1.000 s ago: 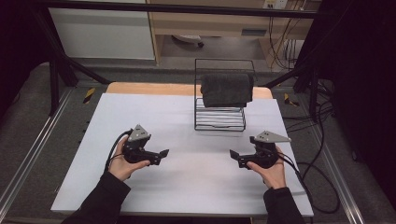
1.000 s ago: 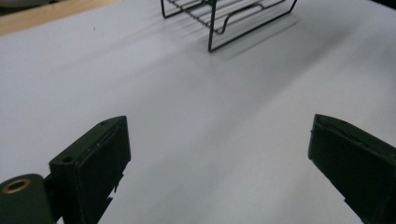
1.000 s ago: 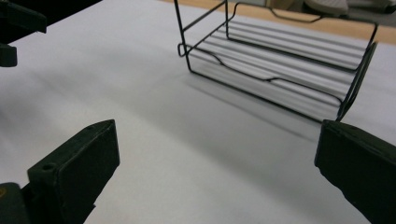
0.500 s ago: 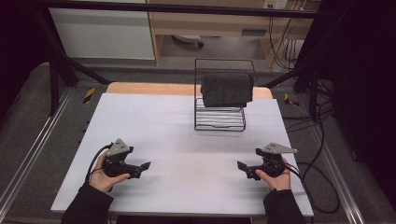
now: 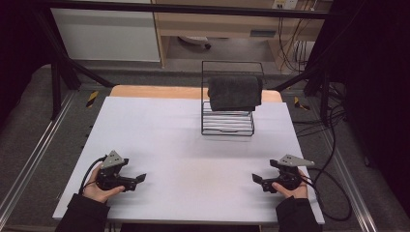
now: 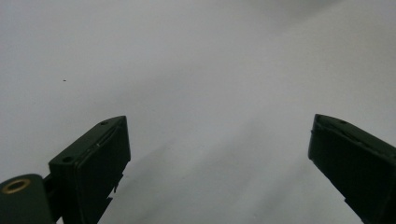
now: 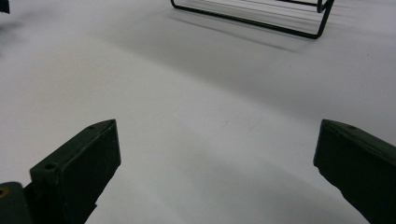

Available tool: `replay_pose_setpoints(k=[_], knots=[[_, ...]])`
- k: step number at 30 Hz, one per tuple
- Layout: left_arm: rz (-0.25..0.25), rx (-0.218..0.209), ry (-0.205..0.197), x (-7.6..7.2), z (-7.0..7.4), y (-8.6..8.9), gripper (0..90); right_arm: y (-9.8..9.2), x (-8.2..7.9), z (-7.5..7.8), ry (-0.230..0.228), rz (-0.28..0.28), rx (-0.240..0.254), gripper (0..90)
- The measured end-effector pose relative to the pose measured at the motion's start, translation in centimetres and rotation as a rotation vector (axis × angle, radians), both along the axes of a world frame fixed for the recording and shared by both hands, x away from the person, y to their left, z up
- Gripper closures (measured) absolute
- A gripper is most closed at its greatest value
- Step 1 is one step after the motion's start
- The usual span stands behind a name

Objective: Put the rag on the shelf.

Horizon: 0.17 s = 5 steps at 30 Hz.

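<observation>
dark towel (image 5: 235,93) draped over wire rack (image 5: 227,126) at far side of table (image 5: 159,125), right of centre. left gripper (image 5: 137,179) and right gripper (image 5: 256,179) both gaping, empty, near front edge. right gripper nearer; towel's long axis across table.

white worktop (image 5: 183,140), rectangular, w/ a strip of bare wood (image 5: 154,91) showing along the far edge. a black wire rack (image 5: 227,123) stands directly on it at the far side, a bit right of centre; its base bars show at the top of the right gripper view too (image 7: 261,21). a dark folded towel (image 5: 234,93) hangs over the rack's top, off the surface itself. the near half of the worktop shows plain white in the left gripper view (image 6: 196,70).
</observation>
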<state>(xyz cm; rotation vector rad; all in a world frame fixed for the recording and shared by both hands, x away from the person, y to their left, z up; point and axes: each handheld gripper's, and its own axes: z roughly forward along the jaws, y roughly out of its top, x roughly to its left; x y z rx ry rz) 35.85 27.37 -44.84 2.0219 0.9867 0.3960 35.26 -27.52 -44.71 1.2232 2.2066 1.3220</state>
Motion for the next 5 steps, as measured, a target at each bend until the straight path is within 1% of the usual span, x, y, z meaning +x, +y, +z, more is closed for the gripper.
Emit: replay_pose_setpoints(k=[5], knots=[[-0.006, 0.007, -0.008, -0.03, 0.03, 0.01, 5.6, 0.02, 0.05, -0.15, 0.008, 0.009, 0.008, 1.7]])
